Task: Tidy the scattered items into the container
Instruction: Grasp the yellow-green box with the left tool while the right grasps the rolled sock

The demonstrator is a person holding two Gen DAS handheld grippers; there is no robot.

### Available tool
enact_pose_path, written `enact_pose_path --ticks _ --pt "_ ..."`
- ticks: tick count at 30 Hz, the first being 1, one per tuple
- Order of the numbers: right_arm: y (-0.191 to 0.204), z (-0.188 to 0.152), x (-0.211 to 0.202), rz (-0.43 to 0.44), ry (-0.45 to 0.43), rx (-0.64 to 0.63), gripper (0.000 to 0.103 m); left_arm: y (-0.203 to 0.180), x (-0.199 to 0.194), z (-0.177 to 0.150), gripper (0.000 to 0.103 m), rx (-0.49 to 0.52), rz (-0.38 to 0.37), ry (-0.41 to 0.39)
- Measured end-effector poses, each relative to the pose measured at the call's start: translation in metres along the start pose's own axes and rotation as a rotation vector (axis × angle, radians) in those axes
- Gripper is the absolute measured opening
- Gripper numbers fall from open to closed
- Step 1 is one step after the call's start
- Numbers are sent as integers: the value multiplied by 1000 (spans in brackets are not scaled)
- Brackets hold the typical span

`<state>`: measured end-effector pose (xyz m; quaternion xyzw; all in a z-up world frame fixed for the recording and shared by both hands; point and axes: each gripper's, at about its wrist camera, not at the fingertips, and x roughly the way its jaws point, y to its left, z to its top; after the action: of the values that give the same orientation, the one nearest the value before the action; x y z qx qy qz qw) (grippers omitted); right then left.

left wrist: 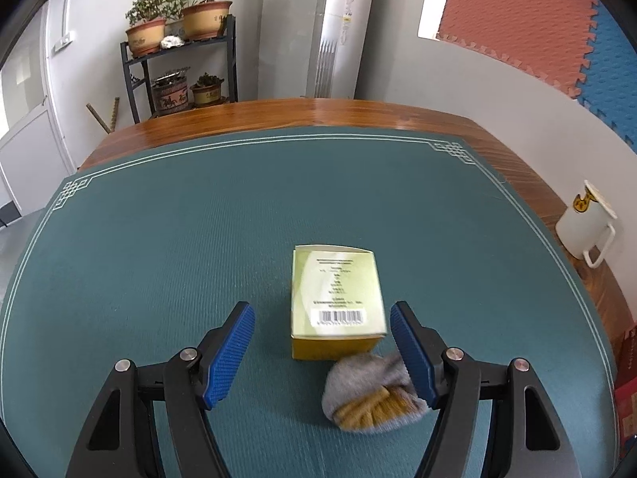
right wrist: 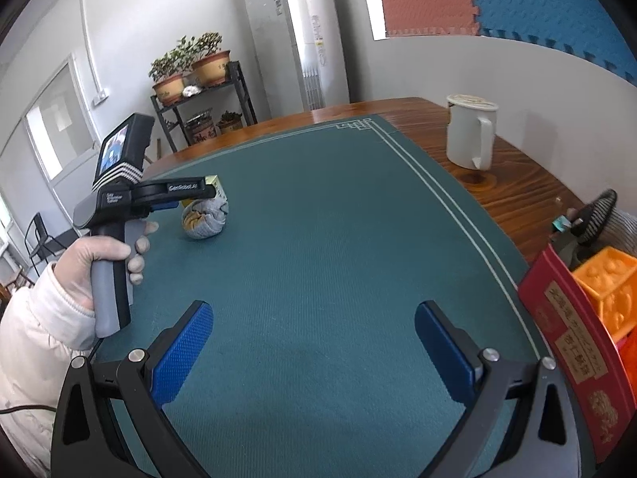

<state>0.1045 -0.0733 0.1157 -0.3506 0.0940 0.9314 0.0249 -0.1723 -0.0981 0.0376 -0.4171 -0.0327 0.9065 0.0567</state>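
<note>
A pale green and yellow box (left wrist: 337, 298) lies on the green mat (left wrist: 199, 239). A rolled grey and mustard sock (left wrist: 370, 398) lies just in front of it. My left gripper (left wrist: 321, 320) is open above them, its right finger (left wrist: 410, 352) over the sock's right edge. In the right wrist view the sock (right wrist: 205, 221) and box (right wrist: 215, 185) lie far left under the left gripper (right wrist: 175, 195). My right gripper (right wrist: 314, 318) is open and empty over bare mat. A red container (right wrist: 573, 342) with an orange block (right wrist: 609, 283) stands at the right.
A white mug (right wrist: 471, 131) stands on the wooden table (right wrist: 517, 183) at the far right; it also shows in the left wrist view (left wrist: 585, 225). Dark striped items (right wrist: 597, 215) lie behind the container. A plant shelf (left wrist: 183, 67) stands beyond the table.
</note>
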Motion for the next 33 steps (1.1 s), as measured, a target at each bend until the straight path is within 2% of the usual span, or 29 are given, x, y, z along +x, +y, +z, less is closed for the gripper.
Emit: enact_pose_path --ticks 2,3,4,5,8,11,15,22,28,29,31,33 --pt "7 3 5 1 5 -21 102 4 6 -1 72 10 -6 11" --pt "11 5 7 0 8 -35 102 6 8 -2 69 14 -11 15" --pt "14 6 10 -1 10 -48 102 8 10 -3 63 16 -20 17" --pt "18 8 12 -3 13 -62 102 9 13 -4 46 16 -40 30" --pt "34 18 23 -6 16 -127 102 16 11 -5 45 -12 -52 27" --pt "51 28 40 -3 22 -194 102 28 -3 0 45 -47 -52 -9" --pt "74 49 74 71 64 -225 102 36 -23 5 45 -61 -42 -57" --pt "98 83 136 119 114 -211 102 50 -41 11 46 -94 -36 -91" --pt "106 94 182 132 163 -195 100 67 -43 16 46 -135 -29 -85" --pt "108 92 187 132 166 -195 97 68 -42 17 46 -138 -29 -83" --pt "112 87 194 148 188 -209 69 68 -39 18 46 -137 -25 -79" --pt "115 81 192 164 199 -224 46 66 -37 17 46 -130 -23 -72"
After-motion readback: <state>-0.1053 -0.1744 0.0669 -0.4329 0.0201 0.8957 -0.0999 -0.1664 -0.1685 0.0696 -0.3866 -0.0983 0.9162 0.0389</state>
